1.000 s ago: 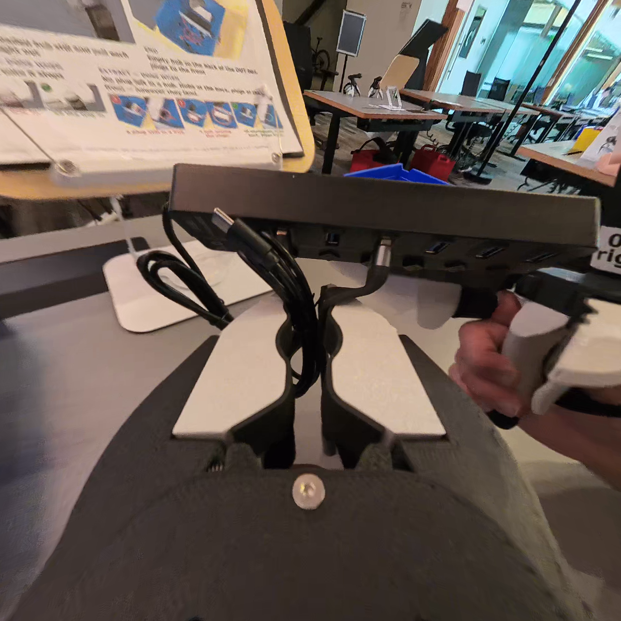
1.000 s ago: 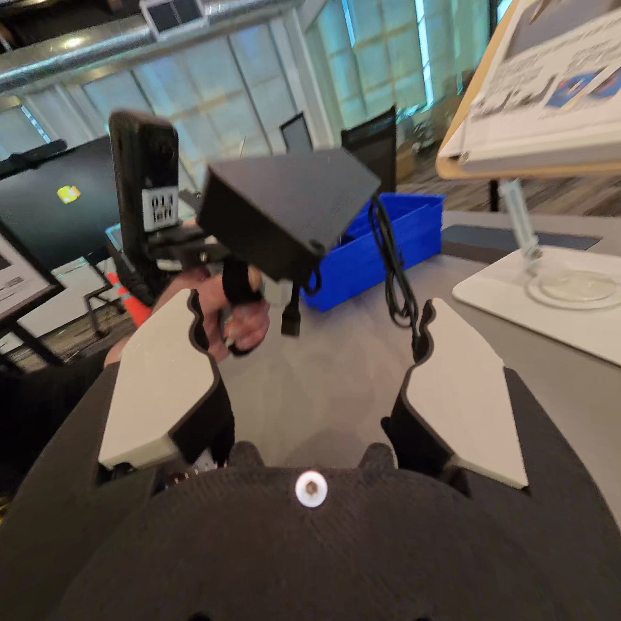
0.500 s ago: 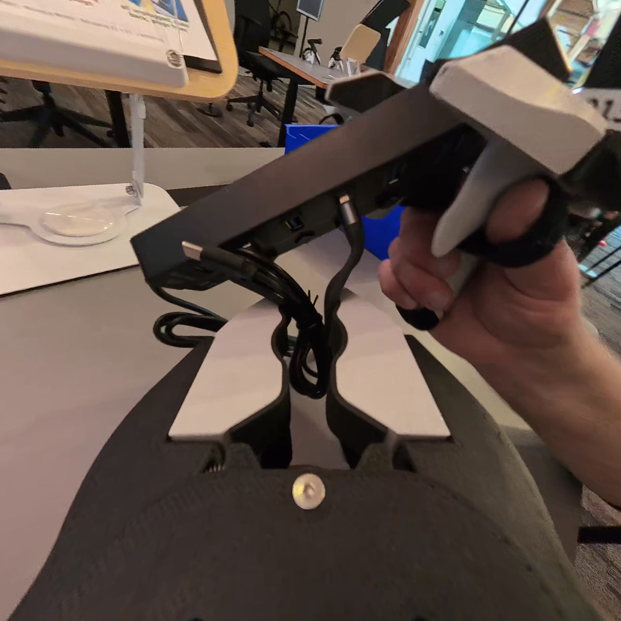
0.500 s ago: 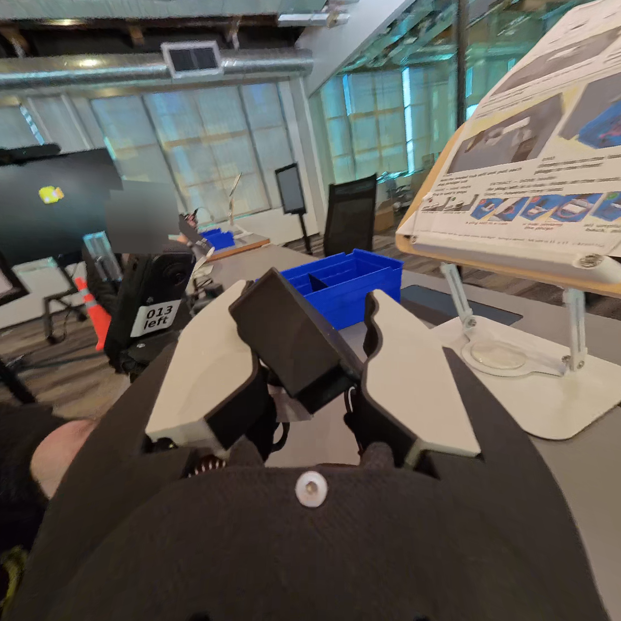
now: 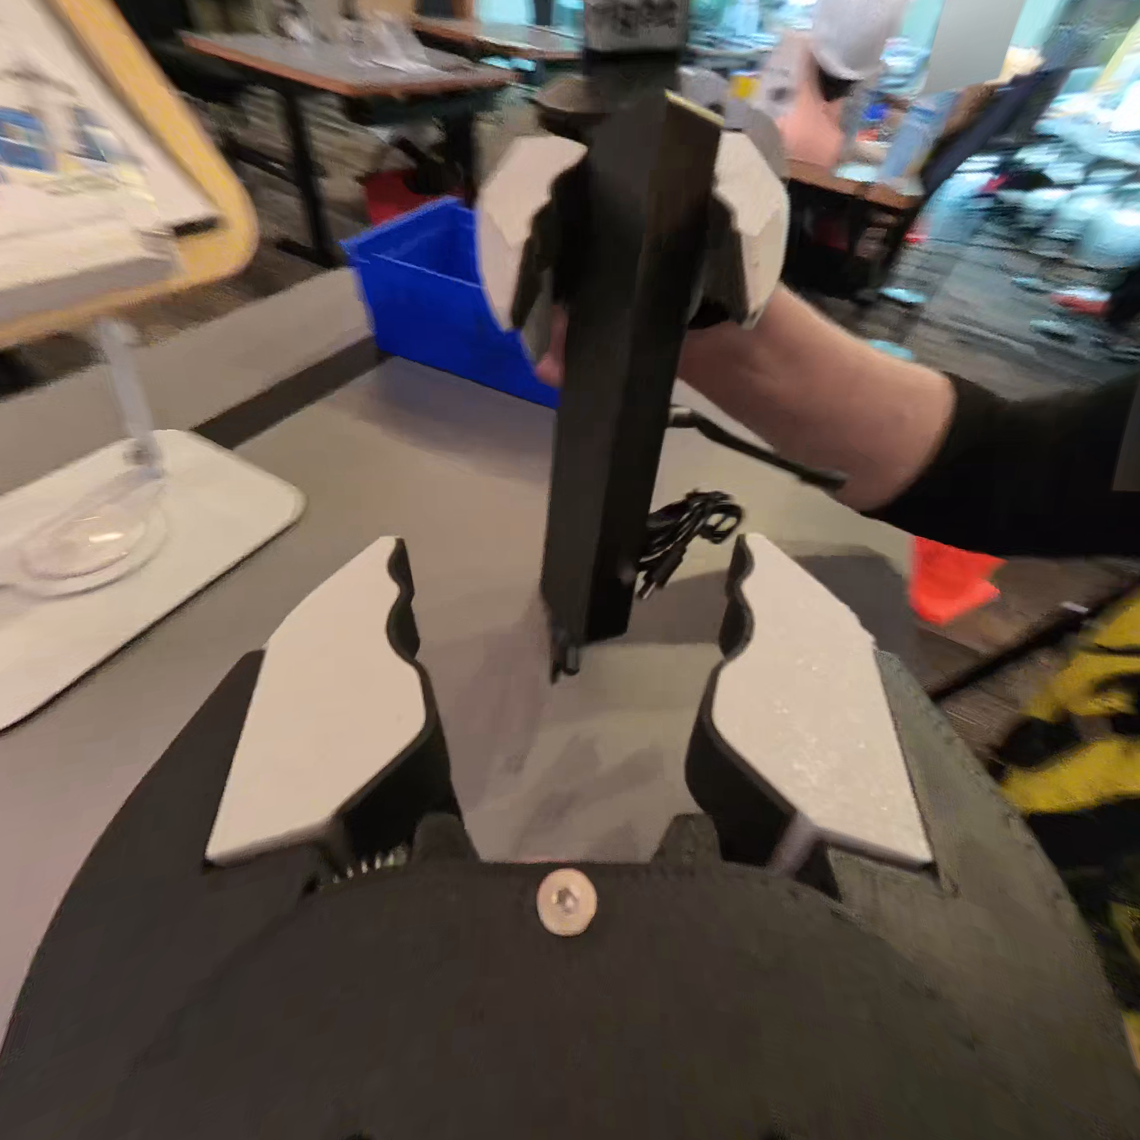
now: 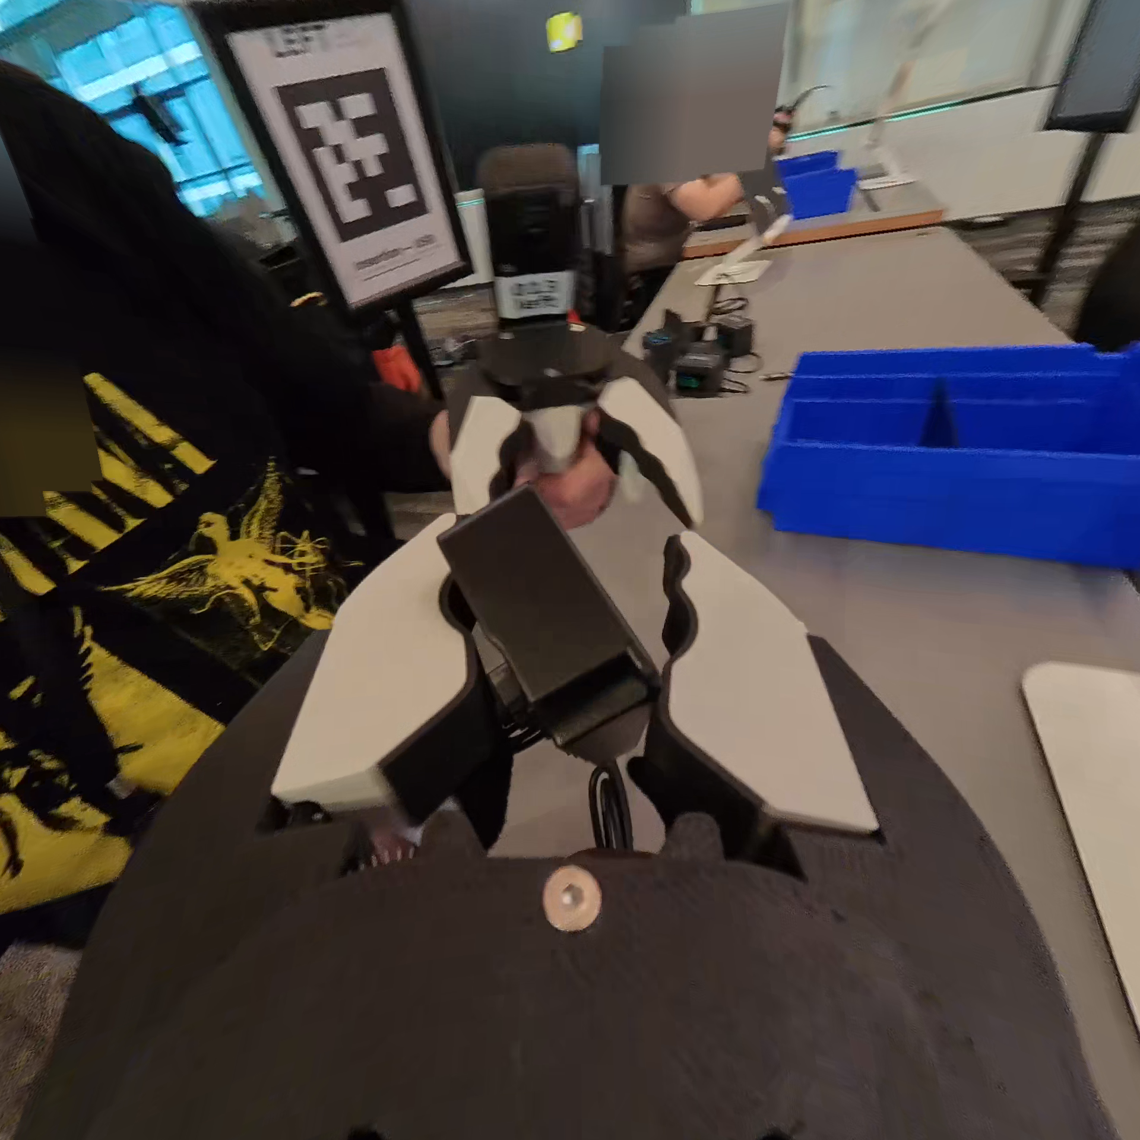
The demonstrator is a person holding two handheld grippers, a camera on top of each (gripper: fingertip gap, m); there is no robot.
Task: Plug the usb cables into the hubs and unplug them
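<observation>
In the left wrist view, my left gripper (image 5: pixel 567 549) is open wide and empty. The black hub (image 5: pixel 617 370) stands on end just beyond its fingertips, touching neither finger. My right gripper (image 5: pixel 629 296) grips the hub's far end from both sides. A bundled black usb cable (image 5: pixel 691 524) hangs from the hub's right side. In the right wrist view, my right gripper (image 6: pixel 561 536) is shut on the hub (image 6: pixel 543 617), which lies slanted between its fingers. A black cable (image 6: pixel 607 808) runs under the hub. The open left gripper (image 6: pixel 574 493) faces it from just beyond.
A blue bin (image 5: pixel 432 308) sits on the grey table (image 5: pixel 401 469); it also shows in the right wrist view (image 6: pixel 950 456). A document stand's white base (image 5: pixel 123 543) is at the left. A person in a black and yellow shirt (image 6: pixel 154 555) stands close by. The left gripper's tips are roughly 7 cm from the right gripper's.
My left gripper let go of the cable bundle and opened wide. My right gripper closed on the hub half a second ago and still holds it; the hub has turned on end.
</observation>
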